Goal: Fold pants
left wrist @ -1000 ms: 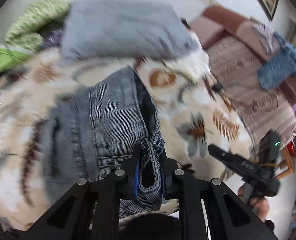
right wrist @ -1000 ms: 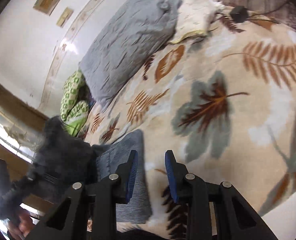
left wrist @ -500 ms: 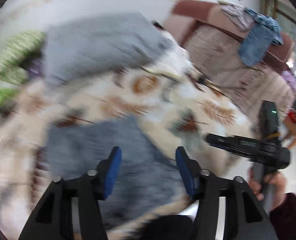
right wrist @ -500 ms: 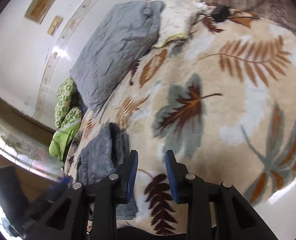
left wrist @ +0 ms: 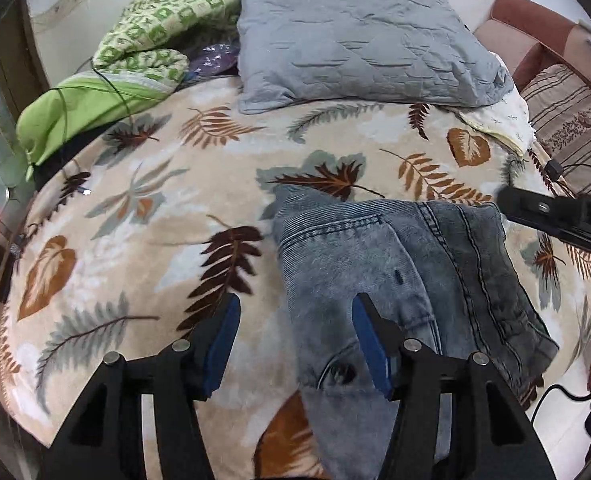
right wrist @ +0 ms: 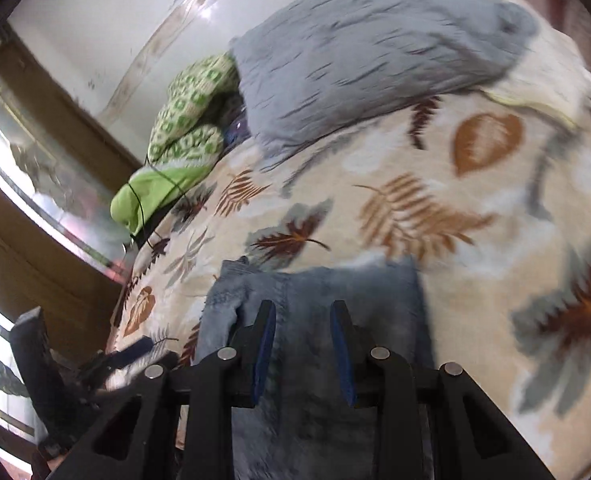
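Observation:
Grey-blue denim pants (left wrist: 395, 264) lie folded in a stack on the leaf-print blanket (left wrist: 143, 216), near its front edge. My left gripper (left wrist: 295, 312) is open and empty, hovering over the left edge of the pants. The right gripper's black body (left wrist: 555, 216) shows at the right side of the left wrist view, beside the pants' far right corner. In the right wrist view the pants (right wrist: 335, 292) lie under my right gripper (right wrist: 303, 316), which is open and empty just above the cloth.
A grey quilted pillow (left wrist: 359, 40) lies at the back of the bed. A green patterned blanket (left wrist: 143, 40) is bunched at the back left. A striped sofa (left wrist: 567, 120) stands to the right. A black plug and cable (left wrist: 553, 168) lie on the bed's right edge.
My left gripper let go of the pants' edge, opened wide and drew back. The pants now lie flat and folded. My right gripper swung over the pants.

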### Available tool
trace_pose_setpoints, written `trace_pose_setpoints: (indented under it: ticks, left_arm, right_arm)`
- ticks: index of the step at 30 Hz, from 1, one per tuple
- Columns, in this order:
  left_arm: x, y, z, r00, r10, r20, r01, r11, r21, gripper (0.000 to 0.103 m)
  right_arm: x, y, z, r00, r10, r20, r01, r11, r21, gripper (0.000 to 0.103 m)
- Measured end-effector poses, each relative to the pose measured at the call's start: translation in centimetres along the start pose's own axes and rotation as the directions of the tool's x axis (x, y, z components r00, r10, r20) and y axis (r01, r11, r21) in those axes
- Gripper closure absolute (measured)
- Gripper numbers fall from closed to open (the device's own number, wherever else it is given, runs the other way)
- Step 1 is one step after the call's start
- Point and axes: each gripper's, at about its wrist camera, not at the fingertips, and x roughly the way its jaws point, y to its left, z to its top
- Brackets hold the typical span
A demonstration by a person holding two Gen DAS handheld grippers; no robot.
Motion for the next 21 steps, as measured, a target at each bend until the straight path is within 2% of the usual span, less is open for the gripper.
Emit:
trace_pose_setpoints:
  ticks: [4, 7, 10, 15, 18, 21]
  left_arm:
    - [3.2, -1.4, 0.0, 0.998, -0.003, -0.067, 0.006, 0.999, 0.034, 0.044]
    - [4.7, -1.9, -1.1, 0.997, 0.021, -0.081, -0.017, 0.998, 0.059, 0.044]
    - [5.0, -1.8, -2.0, 0.997, 0.011, -0.075, -0.006, 0.998, 0.067, 0.043]
    - [4.8, -1.6, -3.1, 0.998, -0.006, -0.066, 0.010, 0.998, 0.061, 0.043]
    - [4.2, -1.4, -3.7, 0.998, -0.017, -0.068, 0.020, 0.999, 0.044, 0.043]
    - [3.5, -1.6, -4.4, 0.998, -0.011, -0.061, 0.016, 0.998, 0.068, 0.043]
  right_arm:
    - [3.5, 1.4, 0.6, 0.997, -0.071, -0.042, 0.067, 0.995, -0.075, 0.072]
    - [6.1, 0.2, -0.5, 0.981, -0.161, -0.104, 0.151, 0.984, -0.097, 0.072]
    - [7.1, -1.6, -2.0, 0.960, -0.239, -0.148, 0.223, 0.968, -0.119, 0.071]
    - [5.3, -5.1, -4.7, 0.978, -0.124, -0.169, 0.125, 0.992, -0.003, 0.071]
    - [3.8, -5.1, -6.5, 0.981, -0.118, -0.154, 0.117, 0.993, -0.012, 0.071]
    - [2.6, -4.9, -7.9, 0.978, -0.135, -0.160, 0.133, 0.991, -0.025, 0.071]
